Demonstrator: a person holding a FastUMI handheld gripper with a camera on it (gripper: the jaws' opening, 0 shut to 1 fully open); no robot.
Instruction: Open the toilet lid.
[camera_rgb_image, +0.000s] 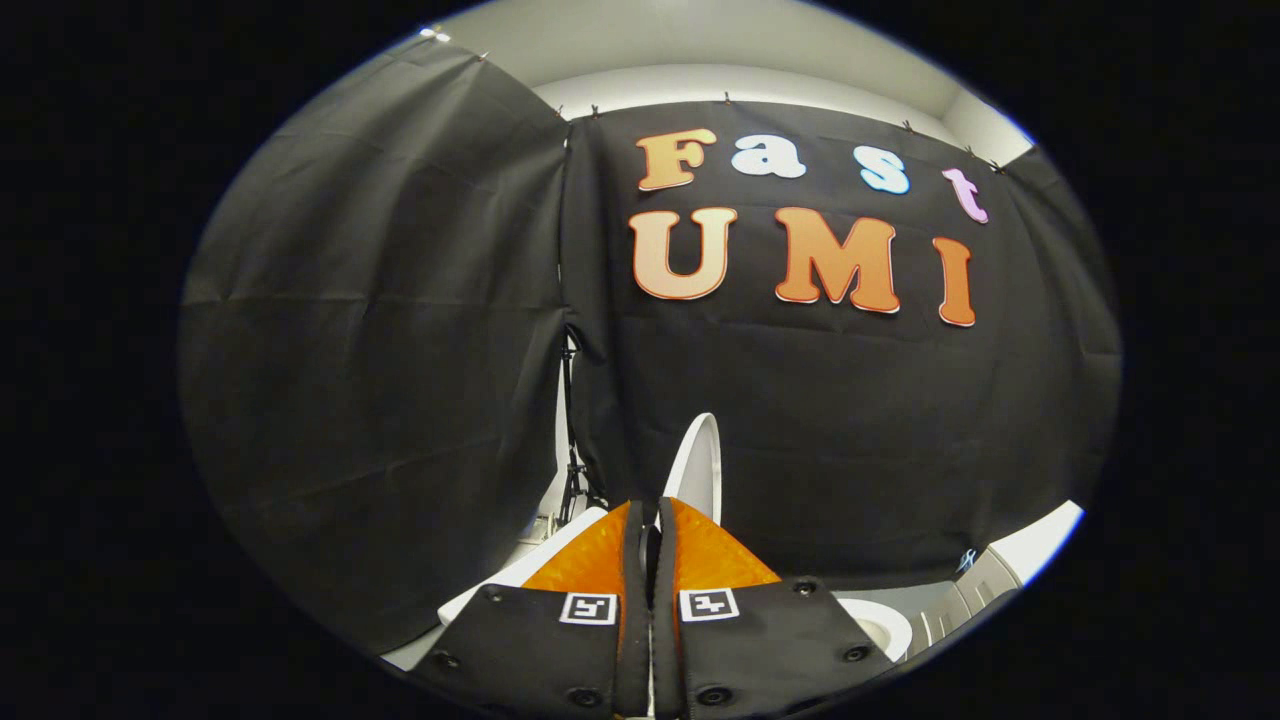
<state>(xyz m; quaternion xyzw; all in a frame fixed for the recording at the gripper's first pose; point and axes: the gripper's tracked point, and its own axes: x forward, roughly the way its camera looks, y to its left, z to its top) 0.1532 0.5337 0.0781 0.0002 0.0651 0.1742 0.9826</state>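
Note:
The white toilet lid (702, 455) stands raised, nearly upright, and I see it edge-on rising from between my fingertips. My gripper (650, 512) has its orange fingers (590, 555) almost together, and they seem to pinch the lid's rim. The white bowl and seat (882, 622) lie to the right of the fingers, uncovered. A flat white surface (500, 588), apparently the tank, lies to the left of them. The lid's lower part and hinge are hidden behind my fingers.
Black cloth walls close in behind and to the left. A thin black stand (572, 470) and a white object (553, 495) show in the gap between the cloths. Pale tiled surface (985, 580) lies at the right beyond the bowl.

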